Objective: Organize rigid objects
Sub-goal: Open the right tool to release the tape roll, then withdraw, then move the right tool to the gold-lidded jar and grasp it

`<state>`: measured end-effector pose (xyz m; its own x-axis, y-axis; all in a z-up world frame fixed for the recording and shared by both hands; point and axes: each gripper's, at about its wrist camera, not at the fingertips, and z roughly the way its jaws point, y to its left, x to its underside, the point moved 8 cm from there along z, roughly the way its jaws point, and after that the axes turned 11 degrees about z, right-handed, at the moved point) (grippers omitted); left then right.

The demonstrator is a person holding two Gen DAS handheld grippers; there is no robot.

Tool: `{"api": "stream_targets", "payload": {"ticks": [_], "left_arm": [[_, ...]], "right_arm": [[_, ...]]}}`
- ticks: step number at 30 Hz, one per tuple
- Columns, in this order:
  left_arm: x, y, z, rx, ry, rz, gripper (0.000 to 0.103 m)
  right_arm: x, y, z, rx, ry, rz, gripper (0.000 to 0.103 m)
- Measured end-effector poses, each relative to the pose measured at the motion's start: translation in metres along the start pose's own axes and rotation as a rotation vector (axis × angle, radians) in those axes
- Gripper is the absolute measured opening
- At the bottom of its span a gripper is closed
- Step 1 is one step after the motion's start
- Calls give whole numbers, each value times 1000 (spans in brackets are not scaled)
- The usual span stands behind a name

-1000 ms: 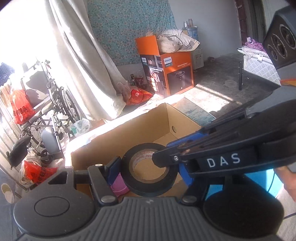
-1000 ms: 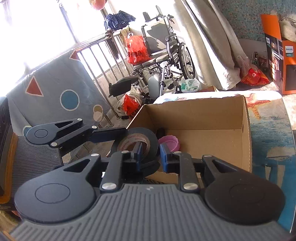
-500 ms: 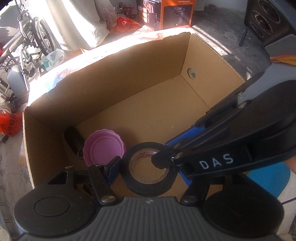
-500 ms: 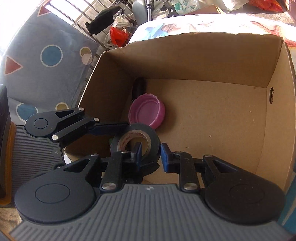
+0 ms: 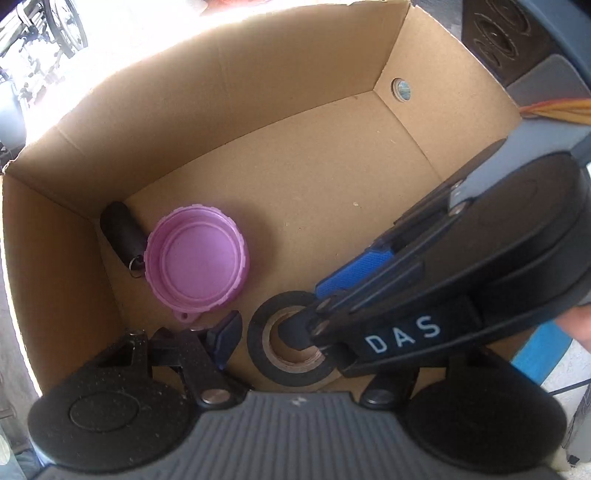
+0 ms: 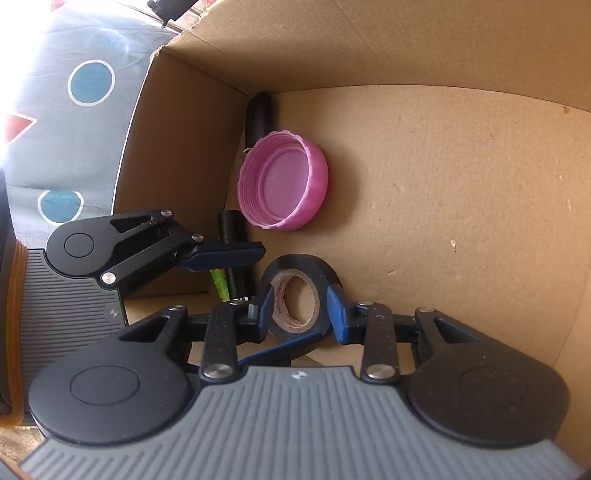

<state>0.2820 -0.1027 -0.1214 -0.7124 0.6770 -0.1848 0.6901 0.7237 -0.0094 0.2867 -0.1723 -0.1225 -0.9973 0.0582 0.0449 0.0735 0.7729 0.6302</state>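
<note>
I see the tape roll point(image 6: 300, 300) standing on edge in the cardboard box point(image 5: 369, 110), at 12 o'clock between my right gripper's point(image 6: 300, 308) opening jaws. My left gripper point(image 5: 280, 332) straddles it, open; the pink lid point(image 6: 282, 184) lies beyond.

— What sort of place is this?

— A lived-in home, apparently a storage corner. A wheelchair point(image 5: 55, 26) stands in bright daylight at one edge, and a speaker cabinet point(image 5: 498, 40) sits behind the cardboard box point(image 5: 295, 92).

— Anything else?

— A grey cloth printed with blue circles and red triangles point(image 6: 74, 122) hangs beside the box.
</note>
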Motion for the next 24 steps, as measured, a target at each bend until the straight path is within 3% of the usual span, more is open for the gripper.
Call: {"api": "stream_targets", "payload": {"ticks": [3, 6, 10, 13, 15, 19, 20, 24], "left_arm": [[0, 0, -15, -6, -37, -13, 72], [5, -5, -36, -45, -95, -10, 74], [-1, -22, -76, -76, -205, 2, 82], [-1, -42, -106, -71, -305, 34, 88], [1, -57, -127, -72, -382, 69, 91], [21, -90, -154, -31, -493, 114, 91], [26, -96, -157, -23, -506, 113, 91], [54, -122, -157, -31, -558, 66, 91]], "right_arm": [[0, 5, -13, -59, -51, 10, 41], [6, 13, -44, -103, -158, -6, 46], [31, 22, -100, -174, -343, -30, 54], [66, 24, -145, -200, -513, -46, 71], [93, 22, -171, -194, -623, -55, 84], [148, 8, -209, -155, -809, -43, 94], [162, 2, -216, -132, -851, -34, 102], [210, -15, -223, 12, -956, -46, 102]]}}
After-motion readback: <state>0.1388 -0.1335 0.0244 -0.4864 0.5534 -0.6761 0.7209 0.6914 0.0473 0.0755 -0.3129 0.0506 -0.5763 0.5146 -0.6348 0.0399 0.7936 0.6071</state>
